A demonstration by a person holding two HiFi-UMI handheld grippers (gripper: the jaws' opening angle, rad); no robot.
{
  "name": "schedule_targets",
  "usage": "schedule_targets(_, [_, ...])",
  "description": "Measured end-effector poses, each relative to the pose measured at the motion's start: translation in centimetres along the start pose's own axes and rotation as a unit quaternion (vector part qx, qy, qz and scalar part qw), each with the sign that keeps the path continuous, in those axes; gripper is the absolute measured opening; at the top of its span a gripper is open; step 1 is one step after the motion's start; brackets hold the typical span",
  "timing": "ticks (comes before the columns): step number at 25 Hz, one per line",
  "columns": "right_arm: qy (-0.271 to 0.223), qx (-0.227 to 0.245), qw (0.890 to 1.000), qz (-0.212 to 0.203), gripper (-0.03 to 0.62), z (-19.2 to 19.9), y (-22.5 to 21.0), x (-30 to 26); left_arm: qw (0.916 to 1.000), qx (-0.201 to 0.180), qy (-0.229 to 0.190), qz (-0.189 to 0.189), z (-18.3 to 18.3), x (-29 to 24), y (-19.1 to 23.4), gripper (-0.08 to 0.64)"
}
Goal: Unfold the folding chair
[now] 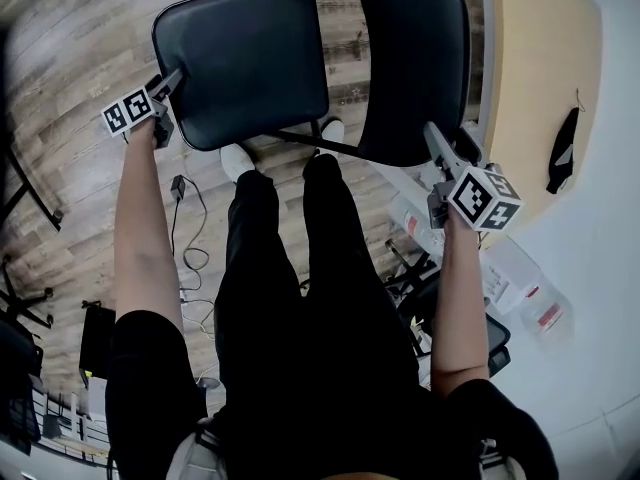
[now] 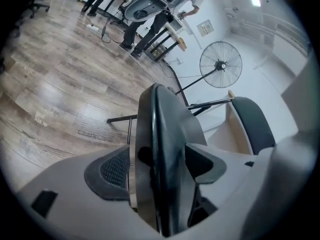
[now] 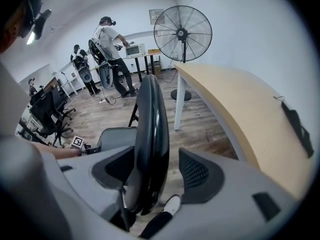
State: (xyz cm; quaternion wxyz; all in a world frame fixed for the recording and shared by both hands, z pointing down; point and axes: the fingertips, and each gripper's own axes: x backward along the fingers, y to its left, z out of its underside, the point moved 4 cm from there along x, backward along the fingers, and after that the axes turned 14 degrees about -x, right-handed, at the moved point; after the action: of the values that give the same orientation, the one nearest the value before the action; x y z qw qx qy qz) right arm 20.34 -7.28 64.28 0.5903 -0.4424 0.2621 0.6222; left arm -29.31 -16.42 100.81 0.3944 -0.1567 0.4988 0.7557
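Note:
The folding chair stands unfolded below me. Its black seat (image 1: 240, 58) lies to the left and its black backrest (image 1: 415, 68) to the right. My left gripper (image 1: 172, 83) sits at the seat's left edge. In the left gripper view the seat (image 2: 160, 129) runs edge-on between the jaws of the left gripper (image 2: 160, 164), and floor shows beside one pad, so the jaws are open. My right gripper (image 1: 435, 138) is at the backrest's lower edge. The backrest (image 3: 150, 134) stands between the jaws of the right gripper (image 3: 159, 169) with a gap at the right pad; these jaws are open too.
A pale wooden table (image 1: 540, 58) runs along the right, close to the backrest. A standing fan (image 3: 182, 34) and people at benches (image 3: 110, 49) are farther back. My legs (image 1: 300, 298) stand right behind the chair. Cables (image 1: 190, 248) lie on the floor at left and packages (image 1: 520, 288) at right.

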Motion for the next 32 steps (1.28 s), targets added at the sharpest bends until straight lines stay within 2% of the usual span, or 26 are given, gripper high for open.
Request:
schedule_targets(1, [-0.012,0.006,1.000,0.009,0.283,-0.4,-0.2,0.6,0.9998,-0.015,0.005,-0.012,-0.3,0.8,-0.5,0.327])
schedule_targets(2, [-0.024,0.013,0.999,0.017,0.297,-1.0,-0.3,1.3,0.9993,-0.030,0.010,-0.022,-0.5,1.8,-1.2,0.327])
schedule_targets(4, [-0.045,0.028,0.998,0.024,0.299,-2.3,-0.2,2.8,0.9972,-0.063,0.022,-0.033,-1.0,3.8,-3.0,0.327])
schedule_targets(7, [-0.070,0.040,0.997,0.004,0.299,-4.0,1.0,4.7,0.9918,-0.116,0.039,-0.038,-2.1,7.2,-6.5,0.327])
schedule_targets(12, [-0.125,0.075,0.986,-0.078,0.299,-6.1,4.9,8.2,0.9848,-0.172,0.012,-0.026,-5.2,14.1,-15.0,0.327])
schedule_targets(16, [-0.160,0.102,0.968,-0.166,0.298,-6.9,9.0,11.3,0.9803,-0.194,-0.036,-0.014,-7.7,20.3,-22.9,0.327])
schedule_targets(19, [-0.170,0.116,0.952,-0.229,0.295,-7.4,11.8,13.9,0.9735,-0.216,-0.073,-0.010,-8.9,24.6,-29.5,0.325])
schedule_targets(22, [-0.179,0.127,0.934,-0.281,0.289,-8.0,13.9,17.1,0.9642,-0.239,-0.114,-0.012,-9.9,28.6,-36.1,0.325])
schedule_targets(25, [-0.188,0.155,0.917,-0.317,0.282,-8.4,15.1,20.5,0.9513,-0.269,-0.150,-0.009,-11.1,31.5,-42.7,0.319])
schedule_targets(32, [-0.201,0.223,0.873,-0.384,0.272,-8.4,17.5,27.8,0.9114,-0.353,-0.210,0.011,-13.6,37.0,-55.8,0.306])
